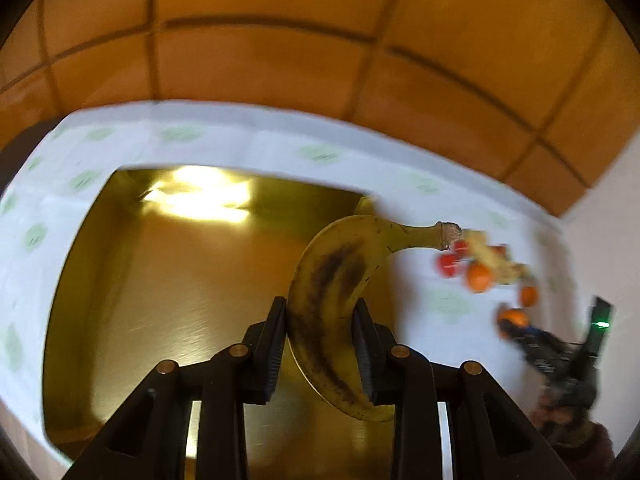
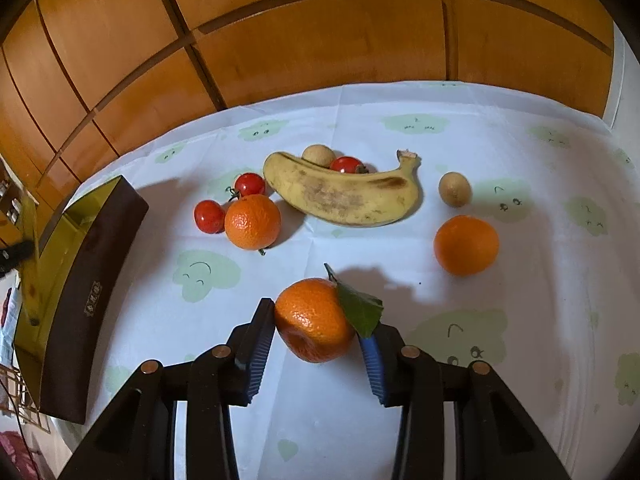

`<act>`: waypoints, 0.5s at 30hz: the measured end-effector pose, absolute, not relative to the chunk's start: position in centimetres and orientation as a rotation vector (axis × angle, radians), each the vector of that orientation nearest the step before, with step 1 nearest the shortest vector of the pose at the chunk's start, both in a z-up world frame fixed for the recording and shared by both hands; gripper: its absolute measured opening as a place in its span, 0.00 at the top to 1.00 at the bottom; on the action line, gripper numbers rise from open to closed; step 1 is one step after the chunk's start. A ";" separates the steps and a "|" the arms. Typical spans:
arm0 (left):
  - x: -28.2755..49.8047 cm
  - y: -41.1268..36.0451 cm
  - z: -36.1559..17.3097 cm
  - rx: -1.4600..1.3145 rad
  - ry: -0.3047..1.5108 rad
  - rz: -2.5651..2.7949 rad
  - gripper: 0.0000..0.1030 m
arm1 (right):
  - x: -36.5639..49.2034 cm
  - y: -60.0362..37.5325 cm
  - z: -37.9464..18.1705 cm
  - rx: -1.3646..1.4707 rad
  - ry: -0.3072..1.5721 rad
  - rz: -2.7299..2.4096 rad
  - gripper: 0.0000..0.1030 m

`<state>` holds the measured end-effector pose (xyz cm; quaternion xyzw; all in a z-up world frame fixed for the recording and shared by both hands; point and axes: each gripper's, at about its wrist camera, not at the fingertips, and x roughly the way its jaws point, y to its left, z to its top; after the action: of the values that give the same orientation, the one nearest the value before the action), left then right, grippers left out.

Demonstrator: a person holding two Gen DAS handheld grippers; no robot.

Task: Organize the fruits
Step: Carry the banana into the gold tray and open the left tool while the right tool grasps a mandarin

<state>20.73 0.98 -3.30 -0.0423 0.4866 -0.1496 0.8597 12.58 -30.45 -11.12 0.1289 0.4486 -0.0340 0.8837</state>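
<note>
The left gripper holds a banana tight around its middle, over the right side of the gold box. I think it should go down low and lay the banana flat before letting go, so it does not drop. The right gripper has both pads against an orange with a leaf, near on the cloth. Squeeze softly, then lift straight up.

My left gripper — black linkage arms, brass pivot pins, dark ribbed pads. Right gripper same build — blue ribbed pads.
</note>
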 end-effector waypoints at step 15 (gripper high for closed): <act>25.5 -0.3 -8.8 -0.062 1.104 -0.229 0.64 | 13.2 -29.5 -11.2 0.195 0.971 -0.106 0.60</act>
<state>25.48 -0.31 -8.84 -0.0293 0.5231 -0.1085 0.8448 13.17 -29.54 -11.17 0.0933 0.4659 -0.0507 0.8785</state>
